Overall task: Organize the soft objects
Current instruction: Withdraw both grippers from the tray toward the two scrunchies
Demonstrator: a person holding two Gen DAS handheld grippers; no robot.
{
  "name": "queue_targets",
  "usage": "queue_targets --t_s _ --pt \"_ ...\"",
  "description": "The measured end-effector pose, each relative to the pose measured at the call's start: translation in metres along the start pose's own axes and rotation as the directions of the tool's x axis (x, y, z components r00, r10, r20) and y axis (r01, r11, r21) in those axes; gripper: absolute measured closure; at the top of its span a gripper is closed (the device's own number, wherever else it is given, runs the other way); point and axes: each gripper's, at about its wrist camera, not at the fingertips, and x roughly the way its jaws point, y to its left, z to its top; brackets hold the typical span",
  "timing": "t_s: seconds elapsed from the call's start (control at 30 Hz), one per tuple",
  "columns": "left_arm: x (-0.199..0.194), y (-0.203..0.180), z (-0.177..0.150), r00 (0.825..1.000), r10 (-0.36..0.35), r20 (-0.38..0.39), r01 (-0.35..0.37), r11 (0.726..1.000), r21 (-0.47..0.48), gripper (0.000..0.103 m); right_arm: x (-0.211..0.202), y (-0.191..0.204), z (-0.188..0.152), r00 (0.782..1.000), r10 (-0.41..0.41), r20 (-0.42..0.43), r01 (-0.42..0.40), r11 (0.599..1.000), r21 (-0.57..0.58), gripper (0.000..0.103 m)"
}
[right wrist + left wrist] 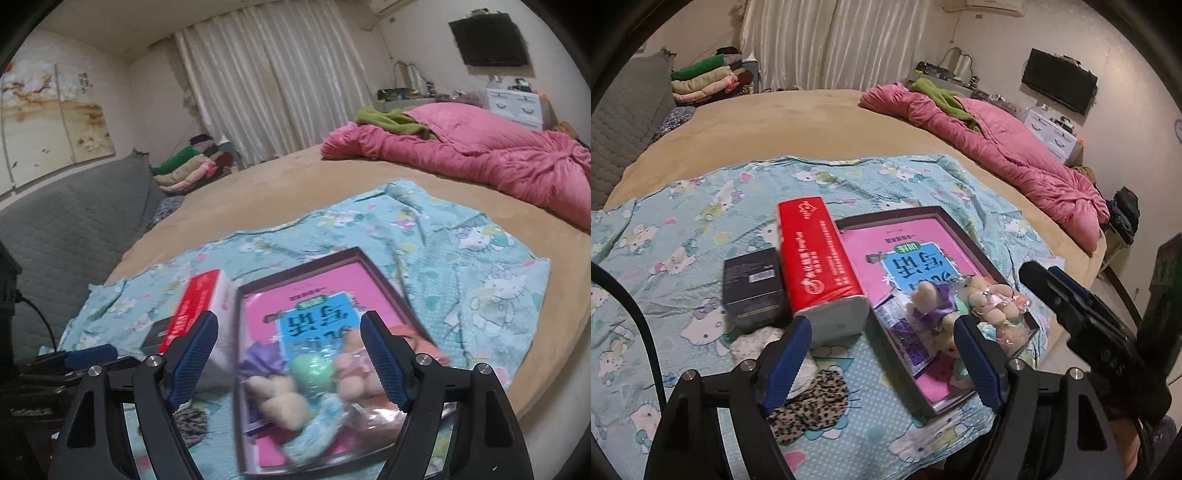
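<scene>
A dark tray (942, 212) lies on a Hello Kitty cloth (683, 229) on the bed and holds a pink book (871, 243) and small plush toys: a purple-dressed bear (929, 299) and a pink one (988, 301). My left gripper (882, 350) is open and empty, just in front of a red tissue pack (816, 254). A leopard-print soft item (809, 398) and a white one (753, 341) lie under its left finger. My right gripper (288, 354) is open and empty above the tray (384, 273), over the plush toys (280, 398) and a green ball (312, 371).
A black box (751, 284) sits left of the tissue pack. A pink quilt (997, 144) with a green garment (942, 96) lies at the bed's far right. Folded clothes (709, 79) are stacked far left. The right gripper (1071, 310) shows in the left wrist view.
</scene>
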Motion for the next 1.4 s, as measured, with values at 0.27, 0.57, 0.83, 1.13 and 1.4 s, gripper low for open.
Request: queue_targets --t_s 0.27,0.57,0.83,1.13,1.4 --pt "-0.024 0.028 -0.003 0.999 0.033 0.027 -0.032 0.999 -0.03 0.022 -0.006 0.038 -0.004 0.999 0.044 -0.018 -0.045 0.997 -0.067 0.022" --pt "-0.042 0.058 -0.012 0.997 0.078 0.026 -0.076 0.995 -0.063 0.021 -0.007 0.065 -0.012 0.996 0.075 -0.057 -0.081 0.992 -0.102 0.022" --pt "-0.054 0.091 -0.016 0.992 0.123 0.036 -0.118 0.987 -0.113 0.02 -0.008 0.089 -0.021 0.989 0.115 -0.089 -0.127 0.981 -0.149 0.021" --pt "-0.049 0.121 -0.025 0.989 0.147 0.017 -0.143 0.976 -0.162 0.02 0.0 0.11 -0.034 0.979 0.148 -0.141 -0.173 0.968 -0.181 0.021" --pt "-0.03 0.137 -0.037 0.988 0.153 -0.031 -0.156 0.969 -0.193 0.02 0.017 0.121 -0.054 0.965 0.155 -0.211 -0.198 0.959 -0.201 0.021"
